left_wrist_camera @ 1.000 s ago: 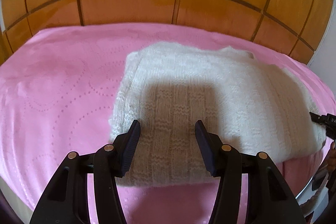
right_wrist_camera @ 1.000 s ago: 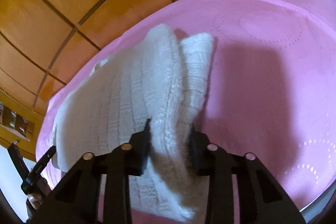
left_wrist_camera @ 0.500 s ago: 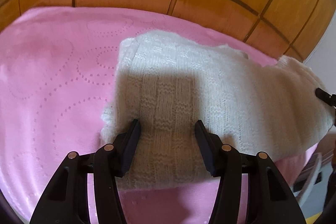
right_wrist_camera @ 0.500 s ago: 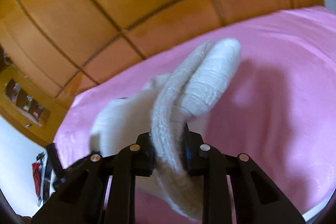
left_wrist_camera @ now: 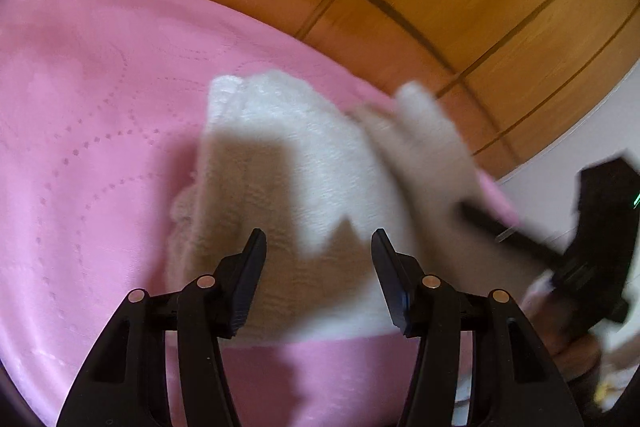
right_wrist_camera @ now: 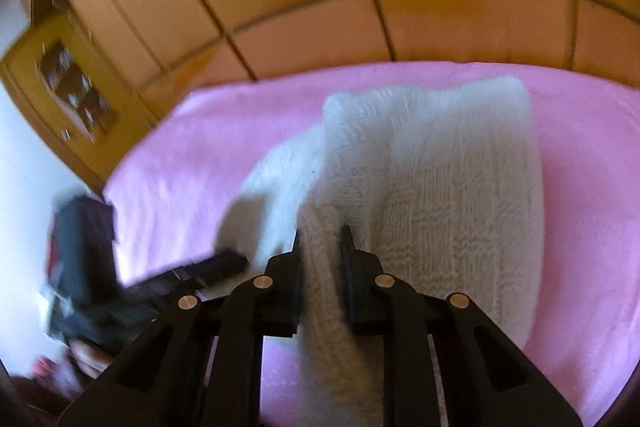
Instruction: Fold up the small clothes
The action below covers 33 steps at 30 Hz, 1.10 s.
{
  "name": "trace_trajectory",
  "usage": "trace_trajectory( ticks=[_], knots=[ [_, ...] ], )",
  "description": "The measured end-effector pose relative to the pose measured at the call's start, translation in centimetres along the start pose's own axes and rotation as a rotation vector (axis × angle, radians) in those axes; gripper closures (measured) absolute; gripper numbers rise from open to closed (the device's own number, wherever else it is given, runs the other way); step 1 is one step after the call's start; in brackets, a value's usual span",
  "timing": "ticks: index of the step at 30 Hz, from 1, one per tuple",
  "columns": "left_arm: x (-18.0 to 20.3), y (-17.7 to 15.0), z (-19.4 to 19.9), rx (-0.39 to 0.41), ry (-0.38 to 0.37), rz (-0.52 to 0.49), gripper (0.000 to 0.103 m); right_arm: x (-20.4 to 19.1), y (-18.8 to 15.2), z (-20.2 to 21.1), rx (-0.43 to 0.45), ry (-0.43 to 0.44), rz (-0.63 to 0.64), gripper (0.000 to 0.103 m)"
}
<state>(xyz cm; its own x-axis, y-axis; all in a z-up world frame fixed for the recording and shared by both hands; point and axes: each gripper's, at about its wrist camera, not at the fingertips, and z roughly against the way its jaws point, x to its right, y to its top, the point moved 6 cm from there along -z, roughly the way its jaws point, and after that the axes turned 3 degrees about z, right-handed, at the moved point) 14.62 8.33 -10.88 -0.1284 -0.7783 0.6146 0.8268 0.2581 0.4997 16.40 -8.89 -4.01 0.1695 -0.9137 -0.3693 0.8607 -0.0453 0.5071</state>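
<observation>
Seen from the left wrist, the left gripper (left_wrist_camera: 318, 267) hovers half open over the near edge of the white knitted sweater (left_wrist_camera: 296, 163) on the pink bedspread (left_wrist_camera: 80, 131), nothing between its fingers, just as a second ago. What has changed is the far side: the right part of the sweater now stands lifted and folded toward the middle, and the right gripper (left_wrist_camera: 472, 211) has swung into view, too blurred to read. From the right wrist, the right gripper (right_wrist_camera: 322, 247) has just been closing and now pinches a thick fold of the sweater (right_wrist_camera: 460, 187), which a second ago lay mostly flat beside the wooden headboard (right_wrist_camera: 320, 7). The left gripper (right_wrist_camera: 236, 261) and the hand (right_wrist_camera: 90, 353) under it are smeared by motion.
</observation>
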Motion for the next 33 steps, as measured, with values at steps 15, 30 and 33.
trace_trajectory(
  ticks=[15,30,33],
  knots=[
    [5.6,1.9,-2.8,-0.133,-0.239,0.101,0.031,2.6,-1.4,6.2,0.162,0.098,-0.061,0.049],
    [9.0,0.5,-6.6,-0.246,-0.276,0.121,0.031,9.7,-6.8,5.4,0.13,-0.056,-0.205,0.049],
    [10.4,0.3,-7.3,-0.251,-0.271,0.093,0.042,9.5,-7.0,5.1,0.122,-0.048,-0.199,0.047]
  ],
)
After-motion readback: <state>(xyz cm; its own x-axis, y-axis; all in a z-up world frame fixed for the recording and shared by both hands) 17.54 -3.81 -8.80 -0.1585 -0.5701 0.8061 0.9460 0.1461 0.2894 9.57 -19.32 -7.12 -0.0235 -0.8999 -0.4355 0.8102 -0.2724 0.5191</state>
